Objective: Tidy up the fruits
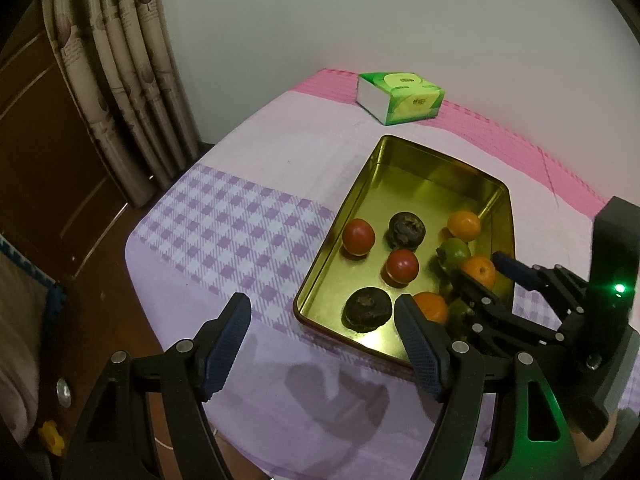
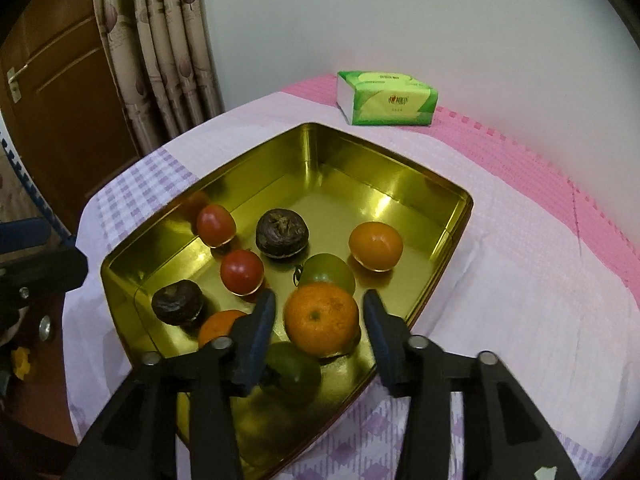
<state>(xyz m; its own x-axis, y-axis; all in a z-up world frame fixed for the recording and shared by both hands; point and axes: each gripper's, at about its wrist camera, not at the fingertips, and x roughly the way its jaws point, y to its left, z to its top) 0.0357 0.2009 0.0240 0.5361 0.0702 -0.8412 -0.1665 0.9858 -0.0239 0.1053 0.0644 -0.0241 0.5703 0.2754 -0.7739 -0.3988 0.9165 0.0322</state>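
Fruits sit gathered in the gold tin tray (image 2: 404,196) on the tabletop (image 2: 500,264). From the right wrist view, going left to right: two tomatoes (image 2: 215,225) at ten o'clock, two dark shrivelled fruits (image 2: 282,233), green citrus (image 2: 328,274) at centre, oranges (image 2: 375,246) toward two o'clock. The left gripper (image 1: 322,340) hovers at the tray's near-left corner, jaws wide and empty. The right gripper (image 2: 319,318) has its jaws parted either side of the nearest orange (image 2: 321,318), pads clear of its skin. Risk: that round orange could roll on the slick metal and knock its neighbours, or a jaw could catch the green fruit beneath.
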